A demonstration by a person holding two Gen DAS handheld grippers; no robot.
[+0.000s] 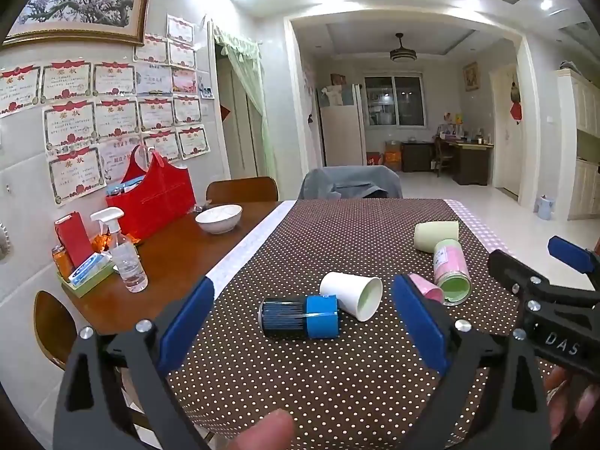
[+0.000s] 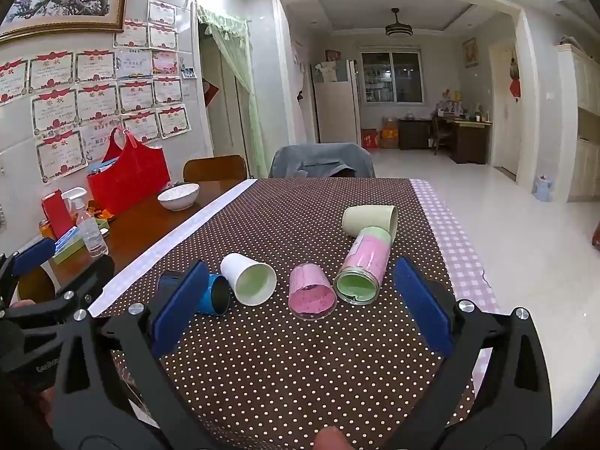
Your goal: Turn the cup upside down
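Several cups lie on their sides on the brown dotted tablecloth [image 1: 300, 367]. A blue and black cup [image 1: 300, 317], a white paper cup [image 1: 352, 294], a pink cup [image 2: 312, 292], a pink and green cup [image 2: 362, 270] and a pale green cup [image 2: 369, 219] form a loose row. My left gripper [image 1: 302, 322] is open and empty, above the table in front of the blue cup. My right gripper [image 2: 300, 303] is open and empty, in front of the pink cup. The right gripper also shows at the right edge of the left wrist view [image 1: 540, 285].
On the bare wooden table [image 1: 180, 258] at the left are a white bowl [image 1: 218, 218], a spray bottle [image 1: 123, 255], a red bag [image 1: 153, 198] and a small tray of items [image 1: 84, 273]. Chairs [image 1: 350, 183] stand at the far edge.
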